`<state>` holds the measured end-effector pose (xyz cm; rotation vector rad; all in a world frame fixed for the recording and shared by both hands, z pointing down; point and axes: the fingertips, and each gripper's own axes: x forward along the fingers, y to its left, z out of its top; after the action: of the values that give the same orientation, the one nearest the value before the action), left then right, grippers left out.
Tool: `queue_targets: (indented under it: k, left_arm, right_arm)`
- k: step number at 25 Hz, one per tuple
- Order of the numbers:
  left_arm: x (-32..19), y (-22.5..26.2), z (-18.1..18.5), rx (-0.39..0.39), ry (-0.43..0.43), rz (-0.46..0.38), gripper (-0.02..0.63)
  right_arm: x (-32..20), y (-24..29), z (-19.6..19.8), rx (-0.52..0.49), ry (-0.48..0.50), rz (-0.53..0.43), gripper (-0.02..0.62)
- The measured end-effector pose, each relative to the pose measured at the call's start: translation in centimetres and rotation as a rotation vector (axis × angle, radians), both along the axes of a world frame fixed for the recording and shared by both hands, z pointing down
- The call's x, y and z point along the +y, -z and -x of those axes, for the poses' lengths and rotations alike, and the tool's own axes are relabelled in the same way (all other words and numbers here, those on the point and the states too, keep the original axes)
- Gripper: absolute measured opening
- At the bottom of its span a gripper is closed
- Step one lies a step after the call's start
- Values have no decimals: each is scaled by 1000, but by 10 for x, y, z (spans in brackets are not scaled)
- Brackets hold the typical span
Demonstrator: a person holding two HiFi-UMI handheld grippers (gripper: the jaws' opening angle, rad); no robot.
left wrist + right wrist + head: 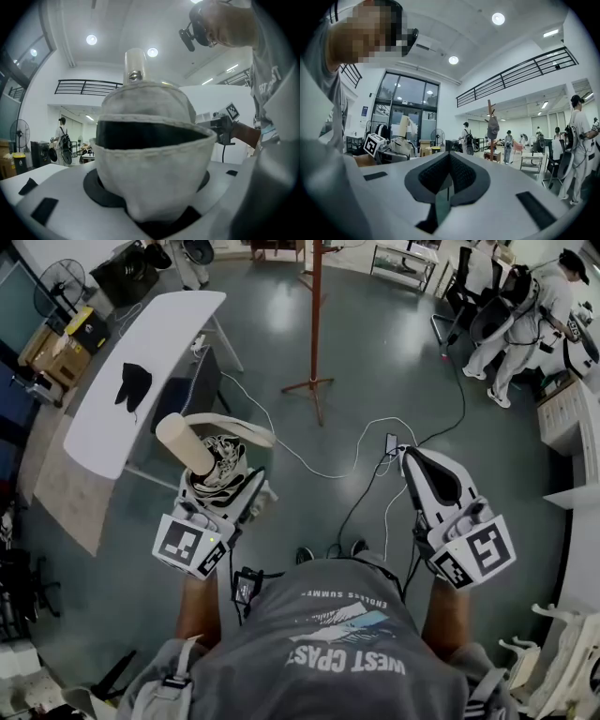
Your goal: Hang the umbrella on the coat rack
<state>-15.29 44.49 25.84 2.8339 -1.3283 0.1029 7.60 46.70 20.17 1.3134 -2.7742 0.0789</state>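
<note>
White patterned umbrella (217, 465) sits folded in your left claw (234, 491), which squeezes it tight. Its tan handle (183, 442) sticks out past the claw. Your right claw (417, 457) is closed with nothing in it. The red rack (316, 324) stands well ahead.

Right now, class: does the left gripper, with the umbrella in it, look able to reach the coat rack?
Probably not from here. The left gripper holds the umbrella, and the coat rack stands far off across the floor. Only cables lie between, so walking up should do.
</note>
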Motion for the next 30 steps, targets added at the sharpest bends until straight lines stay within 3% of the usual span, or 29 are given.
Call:
queue_targets:
  k: [11, 30]
  left_arm:
    - [-20, -9, -14, -18, 24, 18, 305]
    - [-111, -7, -83, -73, 265, 47, 305]
  right_arm:
    - [-34, -16, -19, -53, 12, 30, 28]
    - [-197, -19, -92, -109, 221, 37, 28]
